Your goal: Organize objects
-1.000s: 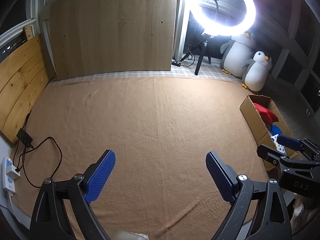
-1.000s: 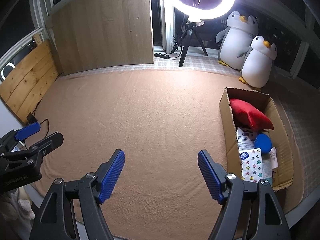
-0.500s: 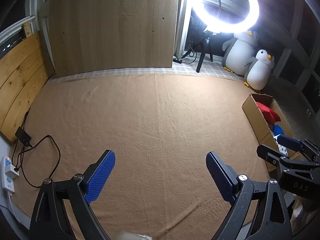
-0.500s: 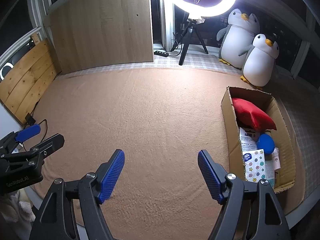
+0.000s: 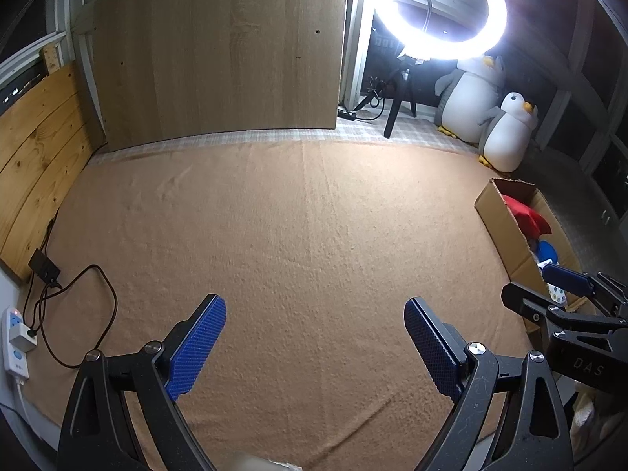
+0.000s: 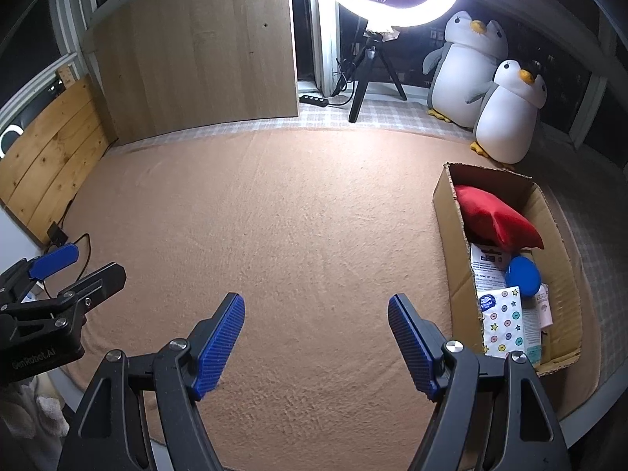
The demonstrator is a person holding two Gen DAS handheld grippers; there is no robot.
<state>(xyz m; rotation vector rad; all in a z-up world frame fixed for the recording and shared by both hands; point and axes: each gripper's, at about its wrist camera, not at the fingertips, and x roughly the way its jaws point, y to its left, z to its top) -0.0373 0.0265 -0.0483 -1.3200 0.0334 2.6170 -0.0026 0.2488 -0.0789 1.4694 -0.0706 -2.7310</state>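
At far left, along the wooden wall panel (image 5: 35, 149): a white power strip (image 5: 15, 337) with a plug in it, a black adapter (image 5: 44, 269), and a loose looped cable (image 5: 98, 314) lying on the edge of the tan blanket (image 5: 306, 235). Risk, as a judgement: a low sweep of the left gripper toward this side could snag the cable loop and drag the strip.

Left gripper (image 5: 314, 337): jaws spread wide, nothing held, hovering above bare blanket.

Centre: blanket with mild creases, no loose objects visible on it from either view. Risk: with nothing showing to collect, either tool could close on the cloth and bunch it.

Right gripper (image 6: 316, 337): jaws spread wide, nothing held, just left of the box.

Right: open cardboard box (image 6: 451, 212), holding the task's things — red cushion (image 6: 498, 219), blue round lid or container (image 6: 522, 274), star-patterned pack (image 6: 504, 322), printed leaflets (image 6: 484, 271) and a pale tube (image 6: 543, 302). Contents look loosely stacked. Risk: a nudge on the thin near wall could shift or tip the light box; reaching in could bury the flat items under the cushion.

Far right, behind: two plush penguins (image 6: 486, 90) and a ring light on a tripod (image 6: 369, 74), well apart; glare may hide small items.
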